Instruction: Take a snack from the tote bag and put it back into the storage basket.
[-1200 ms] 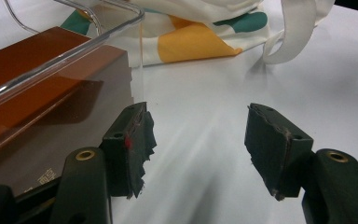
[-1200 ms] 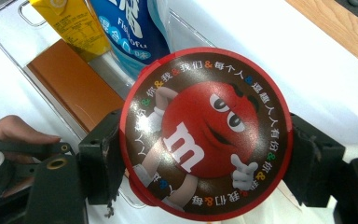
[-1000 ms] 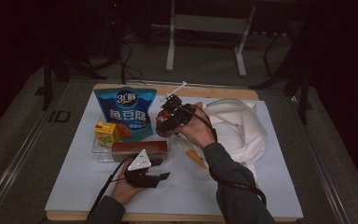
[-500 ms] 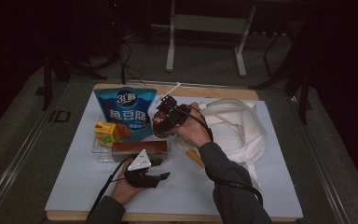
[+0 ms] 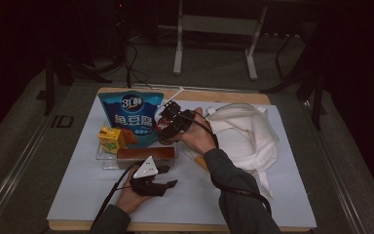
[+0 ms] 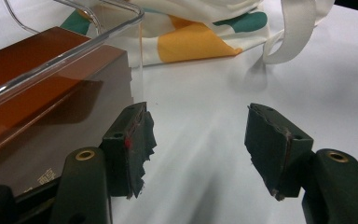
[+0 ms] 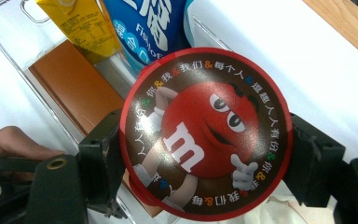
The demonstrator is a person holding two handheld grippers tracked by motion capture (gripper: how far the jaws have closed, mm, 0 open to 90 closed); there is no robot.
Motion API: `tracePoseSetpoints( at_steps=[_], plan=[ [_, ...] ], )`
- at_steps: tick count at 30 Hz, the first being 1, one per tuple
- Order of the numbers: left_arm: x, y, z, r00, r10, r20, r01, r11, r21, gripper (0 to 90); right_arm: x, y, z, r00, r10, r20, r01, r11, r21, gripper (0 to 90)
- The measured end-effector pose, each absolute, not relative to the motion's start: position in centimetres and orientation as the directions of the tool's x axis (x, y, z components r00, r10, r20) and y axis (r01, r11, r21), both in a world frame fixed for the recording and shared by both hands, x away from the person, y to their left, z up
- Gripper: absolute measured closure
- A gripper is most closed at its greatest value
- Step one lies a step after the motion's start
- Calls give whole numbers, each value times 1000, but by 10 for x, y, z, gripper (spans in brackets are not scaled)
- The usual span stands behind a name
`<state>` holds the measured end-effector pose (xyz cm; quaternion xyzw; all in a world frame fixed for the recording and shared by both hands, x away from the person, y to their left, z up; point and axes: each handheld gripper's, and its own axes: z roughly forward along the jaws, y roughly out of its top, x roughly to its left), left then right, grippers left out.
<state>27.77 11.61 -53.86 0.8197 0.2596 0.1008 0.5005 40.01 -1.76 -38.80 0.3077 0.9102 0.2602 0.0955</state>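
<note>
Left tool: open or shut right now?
Open. The left tool has its jaws standing apart over bare white table, nothing between them, beside the brown box.

The round candy tin point(image 7: 205, 133) hides its own body behind its lid; the brown box point(image 6: 37, 88) is cut off at the frame's left edge.

Round red-rimmed candy tub point(image 7: 204, 133) — lid-on, gripped.

left gripper point(image 6: 198, 140) agape, right gripper point(image 7: 205, 154) clamped
</note>
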Motion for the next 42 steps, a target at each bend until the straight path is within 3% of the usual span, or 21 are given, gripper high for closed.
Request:
tracePoseSetpoints(
  at_steps=[42],
  plan=[
    [278,116,-539,844,528,-95,326,-365,872,400,410,-9,-409,-782,623,1,531,666,523,258]
  ],
)
